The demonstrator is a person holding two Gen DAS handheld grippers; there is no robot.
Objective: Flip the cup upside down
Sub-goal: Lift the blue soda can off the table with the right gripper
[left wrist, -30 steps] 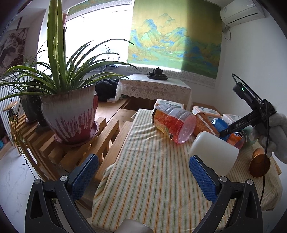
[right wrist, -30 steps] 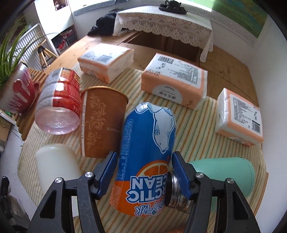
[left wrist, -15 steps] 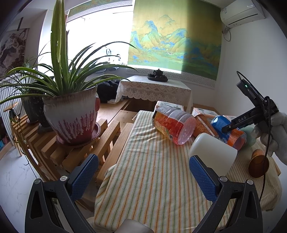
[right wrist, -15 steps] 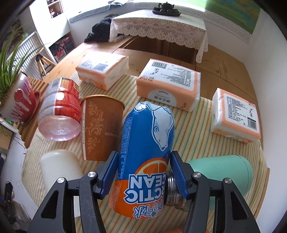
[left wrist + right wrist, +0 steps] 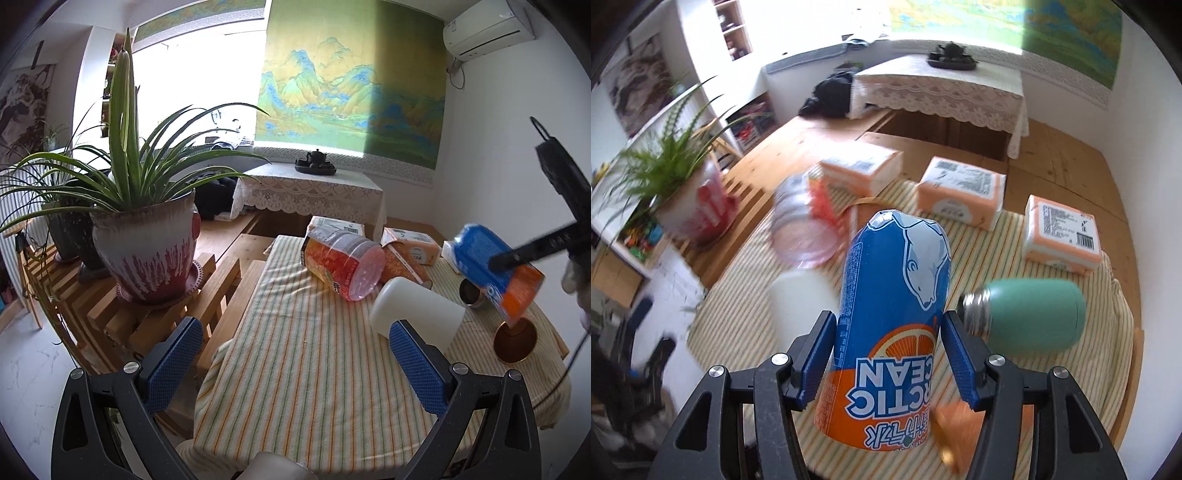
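Observation:
A blue and orange can-shaped cup (image 5: 894,310) with a polar bear print is clamped between the blue pads of my right gripper (image 5: 888,354). In the right wrist view its lettering reads inverted. In the left wrist view the same cup (image 5: 495,269) hangs tilted above the striped tablecloth (image 5: 303,354) at the right, with the right gripper (image 5: 517,256) across it. My left gripper (image 5: 295,363) stands open over the table's near edge with nothing between its fingers, a little short of a white cup (image 5: 417,314) lying on its side.
On the cloth lie a clear red jar (image 5: 340,262), a brown paper cup (image 5: 402,264), a green flask (image 5: 1034,314), a copper cup (image 5: 515,341) and three tissue packs (image 5: 960,190). A potted plant (image 5: 147,251) stands on a wooden rack at the left.
My right gripper has lifted the blue and orange cup clear of the table and away from the brown cup and flask. The left gripper has barely moved.

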